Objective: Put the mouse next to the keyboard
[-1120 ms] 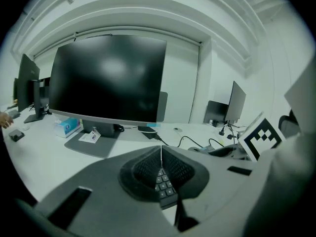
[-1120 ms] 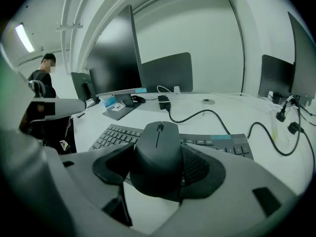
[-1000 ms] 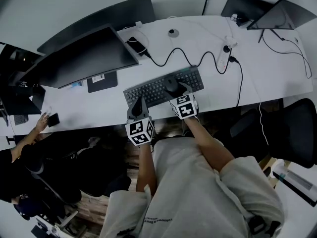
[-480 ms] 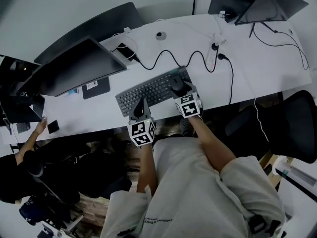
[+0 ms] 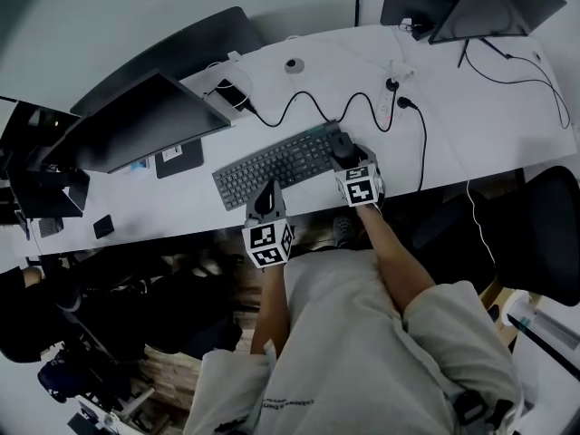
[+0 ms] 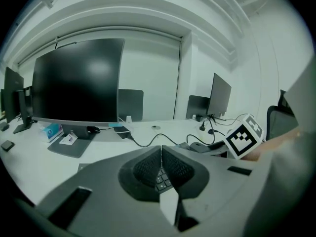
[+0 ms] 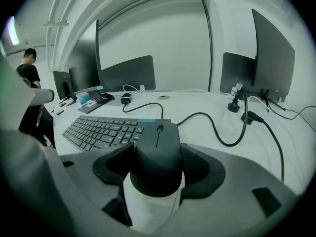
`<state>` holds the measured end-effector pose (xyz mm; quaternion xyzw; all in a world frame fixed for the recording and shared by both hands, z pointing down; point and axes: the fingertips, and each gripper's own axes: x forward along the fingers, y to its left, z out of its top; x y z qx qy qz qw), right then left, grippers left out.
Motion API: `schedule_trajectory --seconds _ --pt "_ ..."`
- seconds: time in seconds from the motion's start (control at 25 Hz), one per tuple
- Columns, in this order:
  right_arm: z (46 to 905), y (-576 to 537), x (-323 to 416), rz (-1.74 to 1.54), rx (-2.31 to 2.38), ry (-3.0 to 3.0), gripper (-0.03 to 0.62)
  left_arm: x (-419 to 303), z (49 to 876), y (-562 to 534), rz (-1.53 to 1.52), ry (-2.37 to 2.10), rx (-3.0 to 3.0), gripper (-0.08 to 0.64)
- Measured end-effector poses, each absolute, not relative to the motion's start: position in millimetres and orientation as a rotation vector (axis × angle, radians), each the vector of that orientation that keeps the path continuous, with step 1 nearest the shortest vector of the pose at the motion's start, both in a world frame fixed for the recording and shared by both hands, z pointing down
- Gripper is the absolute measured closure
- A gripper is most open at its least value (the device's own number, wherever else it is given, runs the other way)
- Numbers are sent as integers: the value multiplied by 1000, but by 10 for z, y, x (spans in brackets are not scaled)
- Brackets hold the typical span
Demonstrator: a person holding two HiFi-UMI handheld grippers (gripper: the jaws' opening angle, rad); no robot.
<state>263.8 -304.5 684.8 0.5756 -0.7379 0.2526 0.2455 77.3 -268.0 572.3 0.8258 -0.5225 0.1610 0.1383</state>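
Observation:
A black keyboard (image 5: 272,166) lies on the white desk (image 5: 471,125) in front of the person. My right gripper (image 5: 348,157) is shut on the black mouse (image 5: 341,142) at the keyboard's right end. In the right gripper view the mouse (image 7: 157,149) fills the gap between both pads, its nose over the right end of the keyboard (image 7: 101,128), with white desk showing under it. My left gripper (image 5: 268,192) is shut on nothing near the keyboard's front edge. In the left gripper view its jaws (image 6: 161,158) meet, with a few keys showing behind them.
A large monitor (image 5: 136,120) stands at the back left. A black cable (image 5: 362,107) snakes behind the keyboard to a power strip (image 5: 391,93). More screens (image 5: 494,3) stand at the far right. A black chair (image 5: 544,234) is at the right, and a person (image 7: 27,68) stands at the left.
My right gripper has carried the mouse rightward from over the keyboard's keys to its right end. The left gripper has also shifted right along the keyboard's front edge, still shut.

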Motion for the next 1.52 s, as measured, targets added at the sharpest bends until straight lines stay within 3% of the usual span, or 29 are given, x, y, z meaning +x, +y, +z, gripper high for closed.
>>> schedule_trajectory --seconds 0.56,1.52 --pt "7132 -2947 3332 764 1678 -1849 288 793 5728 -2505 499 -1529 2389 535" --pt "7168 -2933 3453 918 1804 -1857 261 411 5886 -2047 541 -1651 2256 535"
